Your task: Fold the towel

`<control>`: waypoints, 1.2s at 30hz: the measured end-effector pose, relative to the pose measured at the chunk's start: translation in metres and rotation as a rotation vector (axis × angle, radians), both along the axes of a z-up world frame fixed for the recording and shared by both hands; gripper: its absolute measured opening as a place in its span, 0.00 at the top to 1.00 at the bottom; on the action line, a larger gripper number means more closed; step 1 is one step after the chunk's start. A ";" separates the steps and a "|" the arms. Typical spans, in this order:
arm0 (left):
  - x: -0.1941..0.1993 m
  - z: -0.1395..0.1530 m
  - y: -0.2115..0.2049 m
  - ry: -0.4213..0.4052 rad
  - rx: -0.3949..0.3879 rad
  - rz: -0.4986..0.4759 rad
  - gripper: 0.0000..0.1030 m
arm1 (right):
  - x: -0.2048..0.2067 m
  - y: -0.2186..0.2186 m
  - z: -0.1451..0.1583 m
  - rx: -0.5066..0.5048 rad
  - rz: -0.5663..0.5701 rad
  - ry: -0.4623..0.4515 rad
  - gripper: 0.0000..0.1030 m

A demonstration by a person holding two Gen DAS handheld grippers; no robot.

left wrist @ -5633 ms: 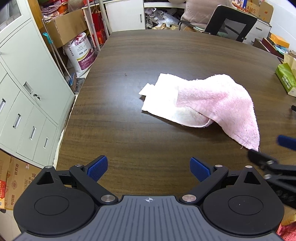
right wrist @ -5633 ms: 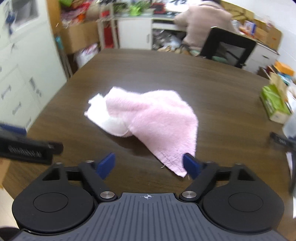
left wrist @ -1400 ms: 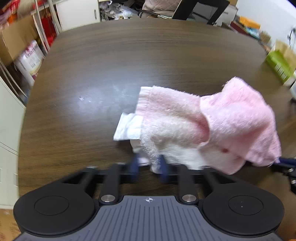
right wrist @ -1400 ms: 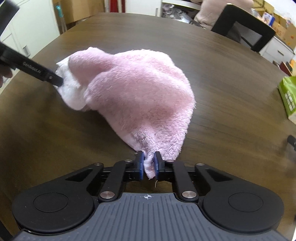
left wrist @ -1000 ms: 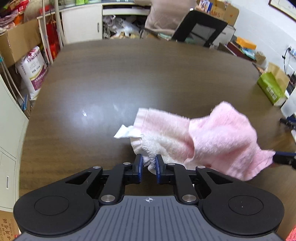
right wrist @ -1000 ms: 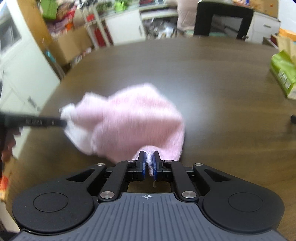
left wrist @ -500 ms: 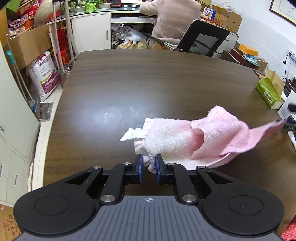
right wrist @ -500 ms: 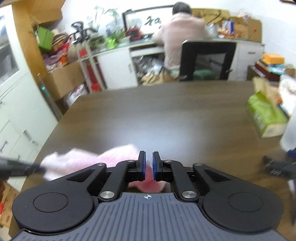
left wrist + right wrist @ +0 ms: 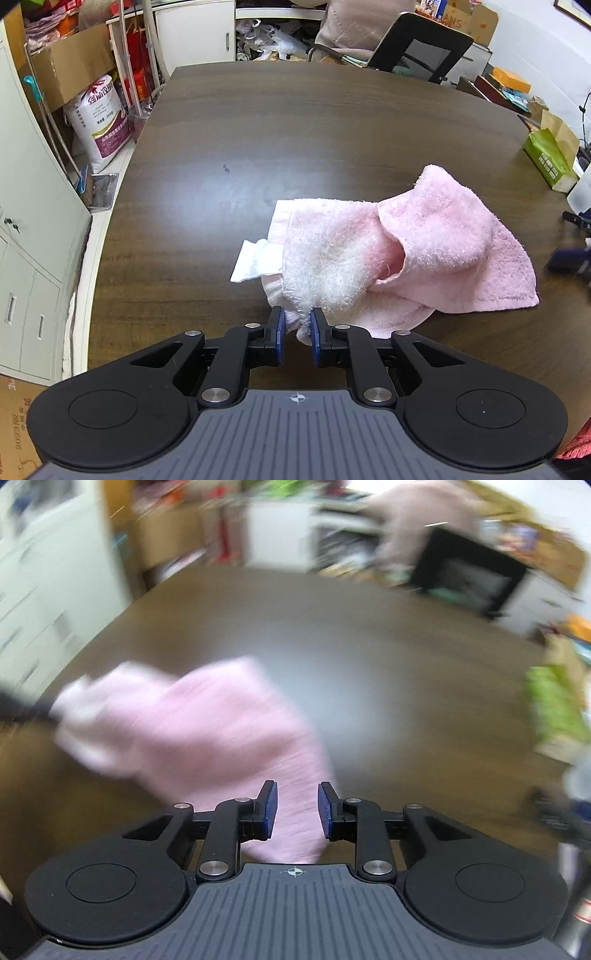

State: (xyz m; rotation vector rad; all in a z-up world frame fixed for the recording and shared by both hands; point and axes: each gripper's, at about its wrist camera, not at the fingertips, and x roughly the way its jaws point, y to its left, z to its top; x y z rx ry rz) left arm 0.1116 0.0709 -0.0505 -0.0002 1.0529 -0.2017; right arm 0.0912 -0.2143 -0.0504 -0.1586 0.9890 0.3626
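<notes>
While you hold both grippers low at six o'clock, each view lays out like this:
Table: the dark wooden table (image 9: 332,122) fills most of both views, and its far edge curves from ten to two o'clock.
Towel: the pink towel (image 9: 424,258) lies crumpled on the table at about three o'clock of the left wrist view's centre, with one flap turned over its paler side. A white tag (image 9: 255,260) sticks out of it toward nine o'clock.
Towel, right view: badly blurred, it spreads from nine o'clock down to six o'clock.
Left gripper: your left gripper (image 9: 295,334) has its jaws nearly closed, pinching the towel's near white corner.
Right gripper: your right gripper (image 9: 295,808) has its jaws opening. Towel shows in the gap, but the pads (image 9: 270,805) stand clear of it.
Green box: a green box (image 9: 546,162) sits at two o'clock by the table's edge.
</notes>
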 end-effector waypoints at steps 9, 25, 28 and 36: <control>-0.002 -0.002 0.006 0.000 -0.019 0.016 0.85 | 0.006 0.091 -0.038 -0.062 0.226 -0.002 0.56; -0.003 -0.007 0.009 0.009 -0.039 0.016 0.85 | 0.030 0.099 -0.039 0.002 0.052 -0.015 0.95; -0.002 -0.007 0.012 0.010 -0.036 0.023 0.84 | 0.033 0.079 -0.018 0.082 -0.002 -0.025 0.95; -0.002 -0.001 0.008 0.000 -0.023 0.006 0.84 | 0.064 -0.030 0.059 0.338 -0.325 -0.144 0.96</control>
